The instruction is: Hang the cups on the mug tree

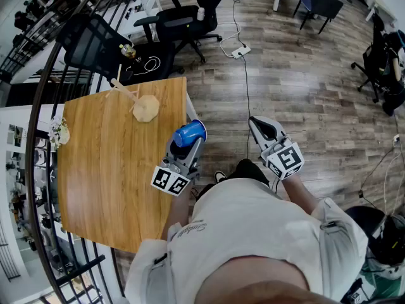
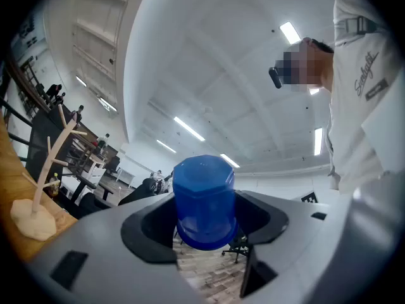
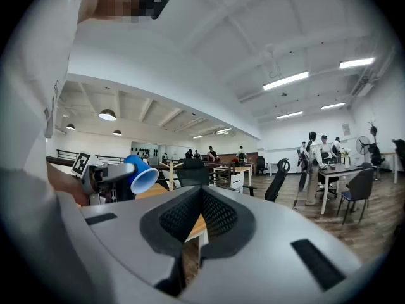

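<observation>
While your left gripper (image 1: 185, 149) holds the blue cup (image 2: 204, 200) clear of the table (image 1: 107, 182), its fingers (image 2: 144, 228) stand wide apart and press on the cup's sides, since the cup fills the whole gap between them; the grip takes the body near the rim, so the closed base juts out beyond the fingers; seen from the right gripper view, the open mouth points sideways toward your other hand, which I judge keeps it free to slip over a peg. The mug tree (image 1: 134, 99) stands ahead of the left fingertips and off to their left, well apart from them, with its pegs bare; the cup is not yet near any branch, so the carry across the table is the step in hand. Your right gripper (image 1: 261, 126) floats beside the table edge, its fingers (image 3: 178, 218) pressed together with nothing between them; that looks like a parked hand, kept out of the left one's path; no handle shows on the cup in any view, so plan on the mouth.
</observation>
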The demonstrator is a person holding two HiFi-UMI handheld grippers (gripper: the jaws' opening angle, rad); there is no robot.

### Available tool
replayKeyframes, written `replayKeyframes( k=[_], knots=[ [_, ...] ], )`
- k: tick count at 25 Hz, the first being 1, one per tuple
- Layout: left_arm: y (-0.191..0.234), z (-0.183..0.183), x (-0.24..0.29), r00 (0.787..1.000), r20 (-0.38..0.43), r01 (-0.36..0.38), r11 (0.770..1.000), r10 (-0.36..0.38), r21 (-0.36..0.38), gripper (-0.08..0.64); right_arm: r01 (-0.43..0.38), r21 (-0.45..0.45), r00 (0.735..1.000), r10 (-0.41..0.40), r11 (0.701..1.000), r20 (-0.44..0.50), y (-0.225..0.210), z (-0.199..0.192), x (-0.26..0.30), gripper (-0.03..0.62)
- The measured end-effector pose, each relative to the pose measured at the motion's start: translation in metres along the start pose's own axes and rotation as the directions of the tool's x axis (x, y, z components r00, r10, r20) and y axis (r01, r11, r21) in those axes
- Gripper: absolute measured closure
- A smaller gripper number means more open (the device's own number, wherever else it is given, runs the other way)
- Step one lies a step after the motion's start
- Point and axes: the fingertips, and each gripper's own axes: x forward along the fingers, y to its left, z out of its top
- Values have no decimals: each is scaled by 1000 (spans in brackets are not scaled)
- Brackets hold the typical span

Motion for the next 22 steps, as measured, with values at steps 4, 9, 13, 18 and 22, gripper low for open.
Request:
replayKeyframes(
  k=[4,9,13,18,22],
  knots=[
    [6,-1,-1,1000,8,5,1000,-5,-3,275,2,-11,1000,-1,1000,9,2,3,9,597],
    [15,-2,-15,1000,-1,-22,1000,22,4,275,-26,-6,1000,26,1000,-4,17,-2,18,597],
    [17,-3,-18,1000,8,-23,1000,23,1,275,-13,4,1000,13,1000,-5,16,-2,21,597],
    [22,-12,-20,1000,-2,-15,999,15,-31,275,4,2,1000,-4,1000,-26,20,-8,17,597],
    [24,-23,-14,1000,-16,-11,999,10,-51,275,18,16,997,-17,1000,-77,14,-26,14,597]
  ],
)
